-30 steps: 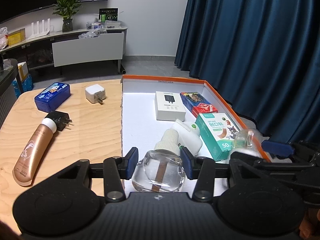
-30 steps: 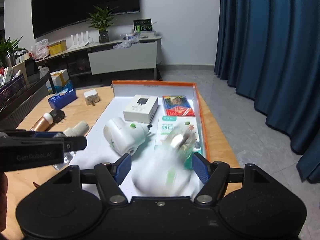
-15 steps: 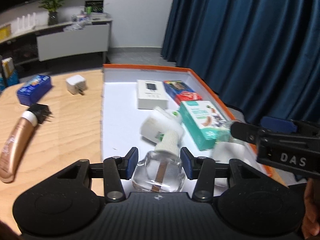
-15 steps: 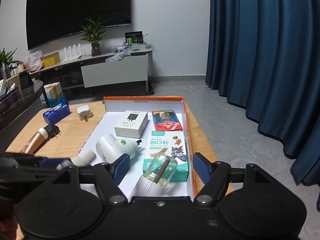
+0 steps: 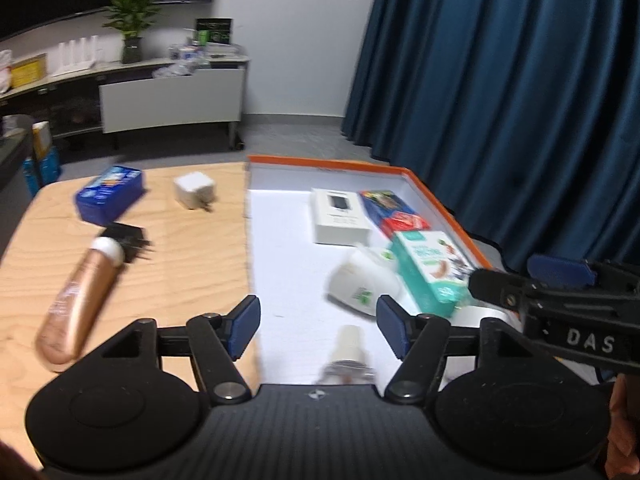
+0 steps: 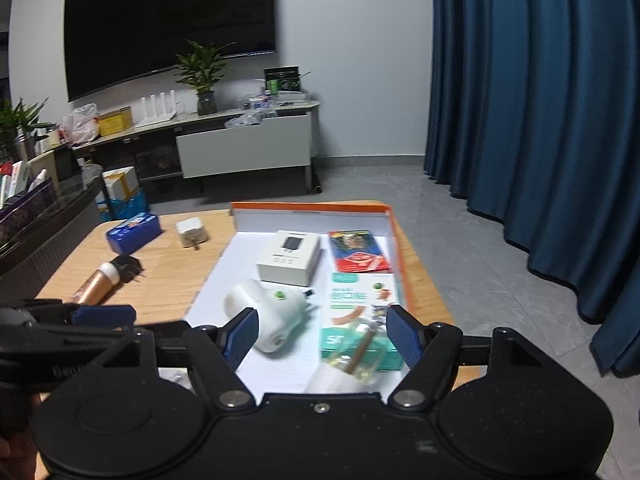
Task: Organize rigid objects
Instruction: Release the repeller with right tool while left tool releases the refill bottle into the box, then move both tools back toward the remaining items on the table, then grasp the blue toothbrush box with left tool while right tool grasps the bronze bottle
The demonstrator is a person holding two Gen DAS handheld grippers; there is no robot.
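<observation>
Left gripper (image 5: 318,330): jaws apart, clear bottle (image 5: 347,354) lying free between them at 6 o'clock in the orange tray (image 5: 444,208).
Right gripper (image 6: 322,338): jaws apart, a second bottle (image 6: 352,360) loose below.

Blue curtain (image 6: 536,120), television (image 6: 168,24), potted plant (image 6: 204,76)

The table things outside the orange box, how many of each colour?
Blue: 1, the blue tin
White: 1, the white charger
Black: 1, the black plug
Gold: 1, the gold tube
Total: 4
</observation>
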